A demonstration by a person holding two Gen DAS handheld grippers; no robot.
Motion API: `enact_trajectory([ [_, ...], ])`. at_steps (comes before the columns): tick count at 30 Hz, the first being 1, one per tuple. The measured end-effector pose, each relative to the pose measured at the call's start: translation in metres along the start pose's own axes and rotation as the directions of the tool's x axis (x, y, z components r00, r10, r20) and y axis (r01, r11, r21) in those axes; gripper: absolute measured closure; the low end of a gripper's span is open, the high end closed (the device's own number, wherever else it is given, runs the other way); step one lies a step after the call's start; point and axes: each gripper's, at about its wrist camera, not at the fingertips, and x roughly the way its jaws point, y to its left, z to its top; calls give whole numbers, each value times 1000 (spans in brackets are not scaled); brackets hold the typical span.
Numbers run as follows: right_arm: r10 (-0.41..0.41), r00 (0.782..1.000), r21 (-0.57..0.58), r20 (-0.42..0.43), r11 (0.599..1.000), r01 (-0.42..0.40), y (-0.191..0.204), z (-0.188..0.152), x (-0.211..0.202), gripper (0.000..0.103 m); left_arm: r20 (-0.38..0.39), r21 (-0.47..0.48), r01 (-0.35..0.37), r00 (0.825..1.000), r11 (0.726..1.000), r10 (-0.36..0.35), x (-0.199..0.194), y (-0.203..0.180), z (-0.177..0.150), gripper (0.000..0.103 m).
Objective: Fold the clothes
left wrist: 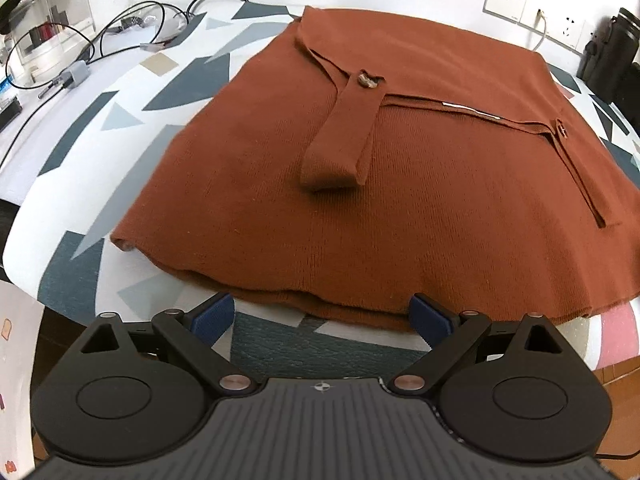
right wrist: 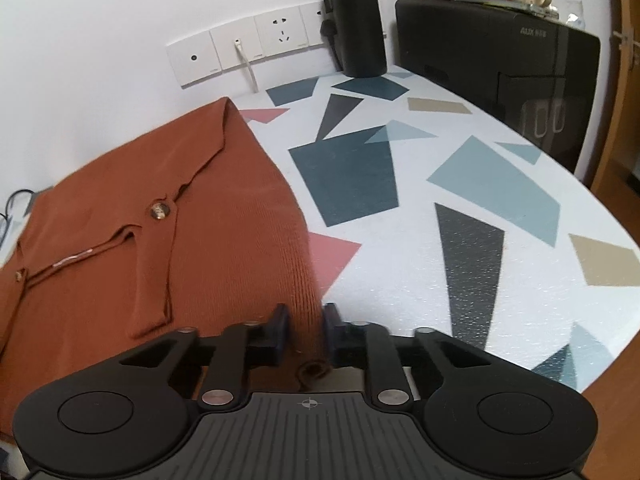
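1. Nearest the left wrist cam: left gripper (left wrist: pixel 322 320), fingers spread wide, empty, just short of the garment's near hem.
2. Right gripper (right wrist: pixel 305 322): pads pinching the rust-brown cardigan (left wrist: pixel 360 184) at its right edge.
3. Cardigan lies flat on patterned table (right wrist: pixel 460 200), sleeve folded across the front.
4. Far: wall sockets (right wrist: pixel 248 50), black bottle (right wrist: pixel 356 20).

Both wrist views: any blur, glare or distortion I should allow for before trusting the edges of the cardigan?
Left wrist view: strong fisheye bowing, so the cardigan hem and the tablecloth edge curve; fabric is sharp, lit softly and evenly, with a thin shadow under the hem. Right wrist view: same bowing; the knit between the right gripper jaws is slightly soft; faint sheen on the black appliance, no harsh glare.
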Motion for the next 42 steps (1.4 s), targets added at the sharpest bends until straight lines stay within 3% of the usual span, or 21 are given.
enact_trajectory([
  [5, -29, 999, 26, 31, 999, 28, -6, -1, -9, 93, 14, -66, 7, 1000, 998, -6, -1, 8, -1, 6],
  [7, -43, 999, 55, 16, 998, 42, -7, -1, -12, 88, 35, -125, 15, 999, 992, -10, -3, 15, -3, 6],
  [10, -79, 996, 55, 52, 996, 76, 3, 1, -23, 53, 68, -239, 46, 997, 970, -30, -8, 29, -6, 6],
  [11, -69, 995, 46, 76, 997, 66, 9, 2, -28, 36, 77, -276, 50, 997, 960, -30, -10, 35, -7, 6],
  [15, 9, 994, -6, 111, 1000, -9, 33, 10, -40, 12, 112, -438, 58, 994, 897, -9, -14, 67, -11, 6],
  [20, 100, 993, -86, 64, 992, -95, 72, 17, -32, 9, 174, -607, 101, 985, 789, 7, -11, 107, -8, 6],
  [27, 114, 993, -144, 25, 984, -109, 111, 23, -15, 9, 162, -572, 39, 984, 819, 67, 9, 118, 15, 15],
  [29, 88, 996, -134, 25, 987, -84, 110, 25, -10, 9, 173, -577, 47, 983, 815, 66, 9, 119, 17, 35],
  [30, 72, 997, -111, 26, 991, -69, 106, 27, -9, 9, 181, -585, 63, 982, 809, 54, 9, 120, 17, 39],
  [31, 59, 998, -85, 26, 995, -57, 99, 28, -6, 9, 190, -594, 92, 981, 799, 28, 9, 123, 17, 54],
  [32, 43, 999, -53, 23, 998, -42, 91, 28, -5, 9, 193, -606, 126, 981, 785, -8, 11, 125, 16, 60],
  [34, 7, 1000, 9, 9, 1000, -7, 73, 27, -3, 9, 202, -626, 169, 978, 762, -51, 13, 127, 15, 60],
  [35, -11, 1000, 33, 3, 999, 11, 65, 26, -2, 10, 206, -624, 173, 977, 762, -53, 14, 127, 15, 59],
  [38, -66, 998, 88, -12, 994, 67, 42, 22, -2, 10, 209, -584, 159, 977, 796, -42, 15, 119, 17, 60],
  [39, -80, 997, 104, -15, 991, 81, 36, 21, -2, 10, 208, -576, 166, 977, 801, -53, 17, 118, 18, 66],
  [40, -89, 996, 119, -19, 989, 90, 31, 21, -1, 10, 207, -571, 175, 976, 802, -66, 18, 117, 19, 88],
  [42, -99, 995, 147, -29, 984, 102, 24, 21, -1, 10, 214, -588, 195, 974, 785, -81, 19, 116, 19, 90],
])
